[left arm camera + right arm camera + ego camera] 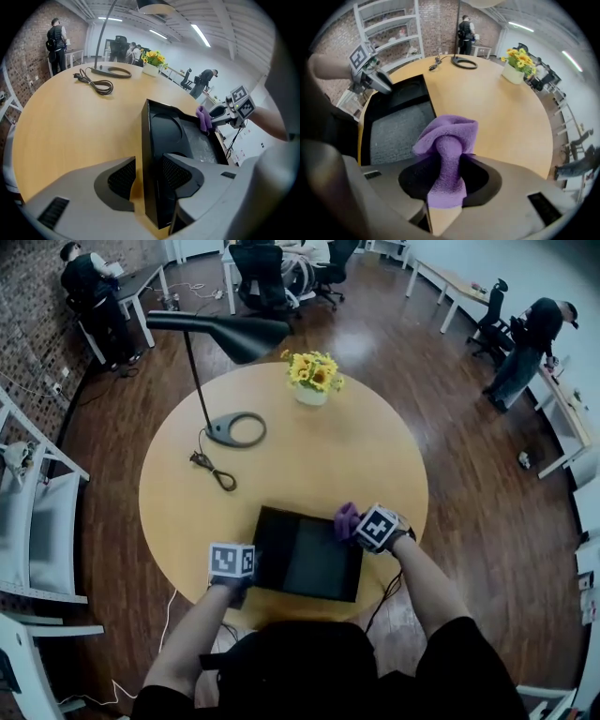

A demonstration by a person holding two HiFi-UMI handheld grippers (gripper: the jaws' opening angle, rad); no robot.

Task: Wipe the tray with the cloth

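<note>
A round wooden desk [375,456] fills the middle of the scene. On its near edge lies a black rectangular tray [309,554], flat, with its long sides running left to right. A black lamp [234,427] stands on the far left part of the desk, and its shade reaches over toward the centre.

The left hand-held gripper [149,176] sits at the tray's left side. It is released, its jaws apart on either side of the tray's left wall, with a sliver of desk showing between the outer jaw and the wall. The right hand-held gripper [445,176] points steeply down at the tray's far right corner, clenched on a purple cloth [450,136] bunched between its jaws.

A pot of yellow flowers [314,376] stands at the far side of the desk. A coiled black cable [214,470] lies near the lamp's base.
</note>
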